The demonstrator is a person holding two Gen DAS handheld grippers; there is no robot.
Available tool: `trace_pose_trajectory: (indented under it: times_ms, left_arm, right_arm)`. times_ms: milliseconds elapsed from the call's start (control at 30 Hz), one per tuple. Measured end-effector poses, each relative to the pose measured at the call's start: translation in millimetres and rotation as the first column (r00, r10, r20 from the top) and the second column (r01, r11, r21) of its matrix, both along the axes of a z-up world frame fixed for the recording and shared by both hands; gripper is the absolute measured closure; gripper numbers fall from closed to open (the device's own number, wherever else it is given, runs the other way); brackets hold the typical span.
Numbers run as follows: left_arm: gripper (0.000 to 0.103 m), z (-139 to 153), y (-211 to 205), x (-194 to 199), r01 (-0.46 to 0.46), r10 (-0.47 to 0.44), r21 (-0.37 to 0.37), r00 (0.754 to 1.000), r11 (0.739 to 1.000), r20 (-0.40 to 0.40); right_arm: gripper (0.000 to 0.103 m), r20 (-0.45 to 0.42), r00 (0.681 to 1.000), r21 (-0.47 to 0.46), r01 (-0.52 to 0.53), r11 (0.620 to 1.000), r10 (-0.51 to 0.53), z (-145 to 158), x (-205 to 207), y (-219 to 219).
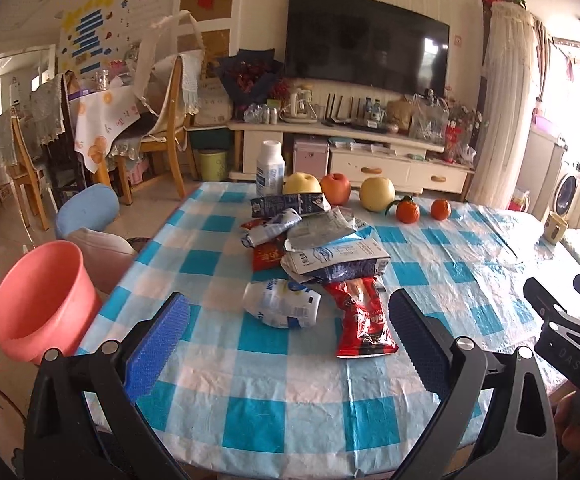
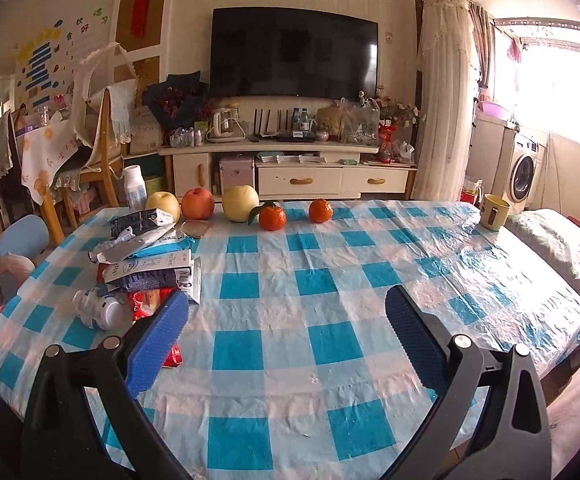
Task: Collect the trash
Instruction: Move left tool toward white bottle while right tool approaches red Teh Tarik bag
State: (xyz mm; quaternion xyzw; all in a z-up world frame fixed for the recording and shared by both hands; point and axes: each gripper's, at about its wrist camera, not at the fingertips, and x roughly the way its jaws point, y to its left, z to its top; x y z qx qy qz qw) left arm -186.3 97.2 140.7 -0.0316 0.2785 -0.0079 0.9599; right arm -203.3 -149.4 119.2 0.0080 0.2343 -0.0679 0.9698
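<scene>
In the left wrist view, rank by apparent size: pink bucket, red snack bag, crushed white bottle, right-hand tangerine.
1. pink bucket, largest, though nearest the camera
2. red snack bag and crushed white bottle: too alike to rank
3. right-hand tangerine, smallest, though farthest away

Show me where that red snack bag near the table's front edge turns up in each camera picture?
Left wrist view: the red snack bag lies centre frame, just ahead of the open fingers.
Right wrist view: the same bag sits lower left, partly hidden behind the left blue finger pad.
Shared landmark: the crushed white bottle lies just left of it.
</scene>
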Motion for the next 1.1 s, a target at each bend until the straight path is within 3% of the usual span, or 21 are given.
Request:
trace_pose_trajectory:
  times_ms: [233,467,733,1100]
  left_arm:
    - [0.005,2,18,-19,-0.042,0.051,-0.077,0.993,0.996,0.109]
    - [0.005,0,14,-31,-0.025,0.015,0.052,0.982,0.998,0.191]
    - [0.005,-2,11,-34,-0.026,0.013,0.069,0.983,0.997,0.181]
    - [0.005,-13,14,-26,-0.036,0.023,0.104,0.993,0.994,0.118]
  right_arm:
    - [0.004,0.100,0.994,0.043,-0.046,0.998,0.042,10,-22,6]
    - [0.004,0.151,0.981,0.002,-0.126,0.992,0.125,15,-34,29]
    - [0.004,0.207,0.969,-0.021,-0.134,0.991,0.135,20,-44,40]
    - [0.004,0.187,0.969,-0.056,-0.156,0.986,0.164,14,-41,49]
